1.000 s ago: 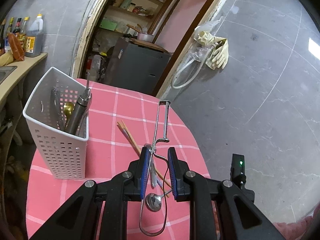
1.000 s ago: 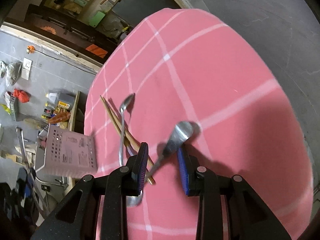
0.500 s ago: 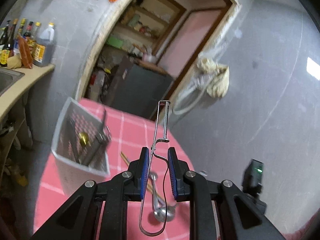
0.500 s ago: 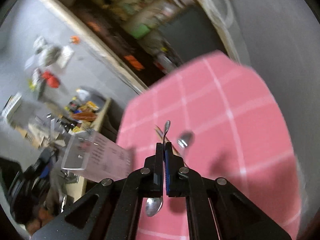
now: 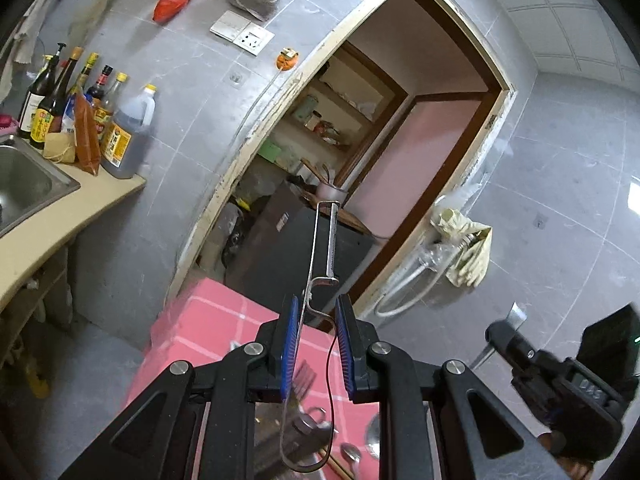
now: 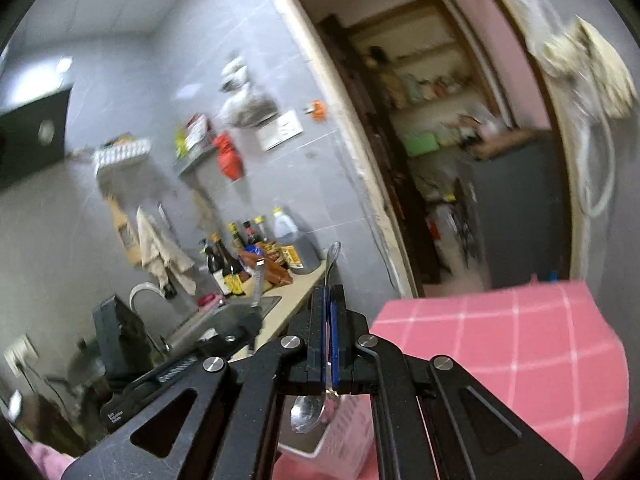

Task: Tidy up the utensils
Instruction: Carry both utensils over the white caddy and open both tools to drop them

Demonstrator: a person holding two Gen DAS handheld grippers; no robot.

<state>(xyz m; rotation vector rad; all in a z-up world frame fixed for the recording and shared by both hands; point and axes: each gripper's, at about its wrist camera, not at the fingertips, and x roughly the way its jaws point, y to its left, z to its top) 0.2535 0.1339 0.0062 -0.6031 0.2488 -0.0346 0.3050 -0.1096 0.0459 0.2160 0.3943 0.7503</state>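
Both tools are up off the table [image 5: 208, 320] now, each with a catch. The left gripper [image 5: 317, 340] pinches a wire peeler [image 5: 323, 248] between its blue pads, blade end pointing up and away, looped handle hanging below the jaws. The right gripper [image 6: 329, 344] is pressed tight together on a spoon [image 6: 306, 412]: handle tip poking out in front, bowl dangling under the pads.

The step in hand looks like the carry: two utensils lifted, headed for the white holder [image 6: 340, 436]. In the right view that holder sits just below the spoon's bowl, on the pink cloth. In the left view it is blurred beneath the jaws, with more utensils and chopsticks [image 5: 336, 468] lying near it.

Next move, I'd say: tip the spoon upright over the holder's mouth, lower it in, then part the jaws. The peeler follows the same way; its long loop may snag the rim, so it wants a steep, clean drop.
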